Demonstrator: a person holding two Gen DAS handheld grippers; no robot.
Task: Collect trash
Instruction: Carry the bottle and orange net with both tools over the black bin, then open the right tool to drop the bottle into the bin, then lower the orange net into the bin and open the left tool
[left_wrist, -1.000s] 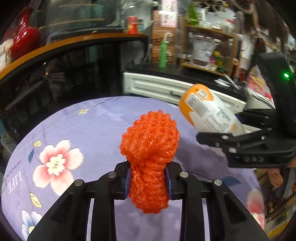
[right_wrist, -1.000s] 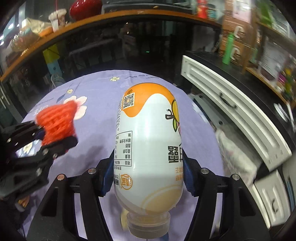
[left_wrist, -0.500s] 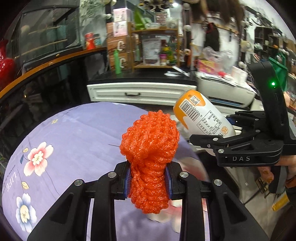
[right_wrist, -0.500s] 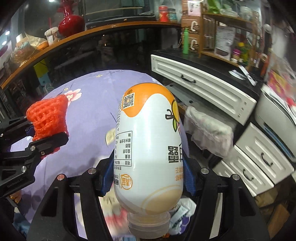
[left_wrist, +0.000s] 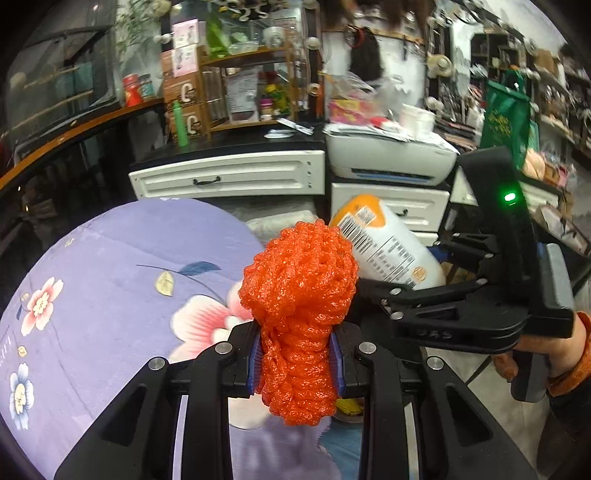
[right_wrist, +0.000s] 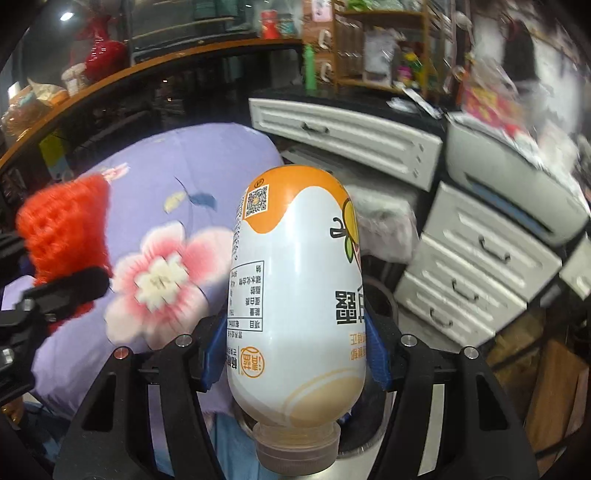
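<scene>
My left gripper (left_wrist: 297, 356) is shut on a crumpled orange foam net (left_wrist: 301, 295), whose top bulges out above the pads. The right gripper (right_wrist: 295, 350) is shut on a white and orange plastic bottle (right_wrist: 295, 280), held cap toward the camera. In the left wrist view the bottle (left_wrist: 384, 247) and the right gripper (left_wrist: 461, 314) hang just to the right of the net, over the table's edge. From the right wrist, the net (right_wrist: 62, 236) shows at the left, in the left gripper's fingers (right_wrist: 62, 288).
A round table with a purple flowered cloth (left_wrist: 110, 288) fills the left. White drawer units (right_wrist: 472, 266) and a white printer (left_wrist: 388, 155) stand behind and to the right. A hand (left_wrist: 546, 347) grips the right gripper's handle. Cluttered shelves (left_wrist: 240, 85) line the back.
Both grippers have swung to the right, off the middle of the table toward its right edge, each still holding its item. The drawers and printer have come into view.
</scene>
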